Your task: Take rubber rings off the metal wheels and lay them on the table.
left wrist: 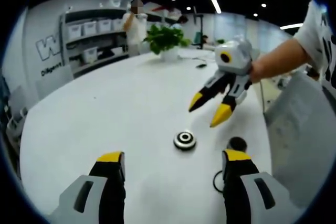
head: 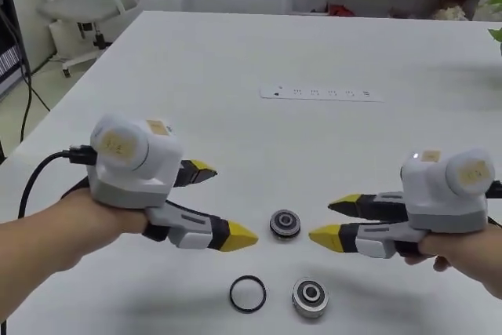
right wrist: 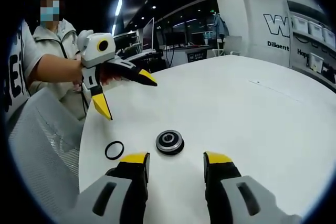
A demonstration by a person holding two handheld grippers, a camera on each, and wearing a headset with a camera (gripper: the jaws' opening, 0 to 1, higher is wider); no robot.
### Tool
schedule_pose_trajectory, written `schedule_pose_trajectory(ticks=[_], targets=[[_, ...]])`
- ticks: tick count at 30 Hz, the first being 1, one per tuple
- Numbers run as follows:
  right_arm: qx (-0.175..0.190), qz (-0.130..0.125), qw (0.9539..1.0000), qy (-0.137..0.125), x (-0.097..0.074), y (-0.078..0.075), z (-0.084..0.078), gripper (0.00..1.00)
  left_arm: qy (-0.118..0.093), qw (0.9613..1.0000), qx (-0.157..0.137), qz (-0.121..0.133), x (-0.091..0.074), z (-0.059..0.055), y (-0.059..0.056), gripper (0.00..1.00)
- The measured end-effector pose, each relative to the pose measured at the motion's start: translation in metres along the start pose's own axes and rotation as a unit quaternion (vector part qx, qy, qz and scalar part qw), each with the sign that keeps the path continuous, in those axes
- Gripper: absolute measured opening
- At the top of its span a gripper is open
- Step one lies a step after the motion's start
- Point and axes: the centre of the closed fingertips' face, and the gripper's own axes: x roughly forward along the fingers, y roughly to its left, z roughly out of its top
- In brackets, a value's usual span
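While both tools hang over the surface (head: 235, 76) in head view, the left tool (head: 227, 203) is spread wide and the right tool (head: 328, 220) is parted less, with neither gripping anything. Ringed wheel (head: 285, 223) sits between their tips, black band on its rim. Nearer the person, a loose ring (head: 248, 293) lies flat, and just beside it is a second wheel (head: 310, 297) that looks like bare metal. Power strip (head: 321, 93) lies well beyond, with plenty of open white top around the work.

Left gripper view: own jaws wide and empty, ringed wheel (left wrist: 185, 140) just ahead between them. Right tool (left wrist: 206, 114) is beyond it, tips pointing down. Second wheel (left wrist: 237, 144) sits by the right-hand jaw, with the surface edge near it.

Right gripper view: own jaws apart, nothing in them, ringed wheel (right wrist: 169, 141) dead ahead. Loose ring (right wrist: 114, 150) lies to its left, near the edge. Left tool (right wrist: 127, 97) is above.

Handling guess: the wheel is stiff, smooth and dense, and likely to skid or roll if nudged. The ring is soft, stretchy and light. Best to clamp the wheel across its faces with one tool, then pinch the rubber at the rim with the other and peel it outward. Work toward the open middle, away from the near edge.
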Motion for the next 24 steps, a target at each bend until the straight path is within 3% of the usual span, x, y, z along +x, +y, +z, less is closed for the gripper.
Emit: schedule_pose_trajectory(ticks=[24], targets=[[-0.006,-0.008,0.9999,0.007,0.009,-0.005,-0.006,0.38,0.013,0.9999,-0.002,-0.007,0.019,-0.009,0.004,0.74]])
